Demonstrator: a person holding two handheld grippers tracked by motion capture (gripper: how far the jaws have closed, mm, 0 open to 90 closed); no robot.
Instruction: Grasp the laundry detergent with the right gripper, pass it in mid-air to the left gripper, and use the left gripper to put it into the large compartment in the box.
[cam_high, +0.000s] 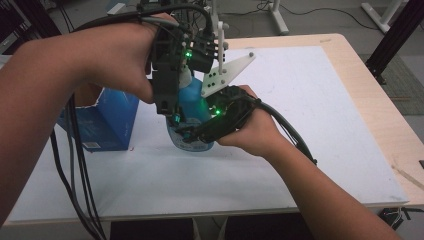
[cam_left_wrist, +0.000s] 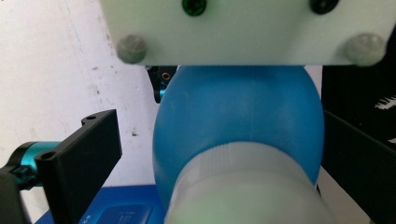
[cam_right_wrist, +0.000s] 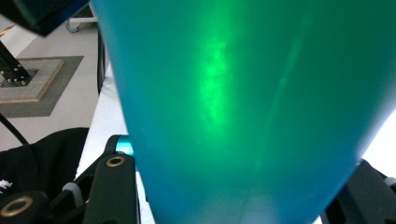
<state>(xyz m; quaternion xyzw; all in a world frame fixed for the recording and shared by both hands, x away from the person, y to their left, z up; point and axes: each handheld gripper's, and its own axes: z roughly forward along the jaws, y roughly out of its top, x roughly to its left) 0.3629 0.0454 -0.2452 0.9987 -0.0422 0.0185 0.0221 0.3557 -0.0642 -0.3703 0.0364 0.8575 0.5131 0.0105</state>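
A blue bottle (cam_high: 194, 100) with a white cap (cam_left_wrist: 243, 191) stands on the white mat (cam_high: 300, 125). My right gripper (cam_high: 200, 132) comes in from the right and is shut on the bottle's lower body (cam_right_wrist: 233, 116), a jaw pressed to each side. My left gripper (cam_high: 180, 87) points down over the bottle's top. In the left gripper view its jaws stand either side of the cap, with a visible gap at the left jaw, so the left gripper (cam_left_wrist: 219, 154) is open. The right gripper's white three-cornered plate (cam_left_wrist: 247, 28) hangs just past the bottle's shoulder.
An open blue carton (cam_high: 107, 120) stands on the mat just left of the bottle, under my left forearm. Black cables (cam_high: 75, 165) trail off the table's front left. Bare mat lies to the right and front, with the wooden table edge (cam_high: 380, 100) beyond.
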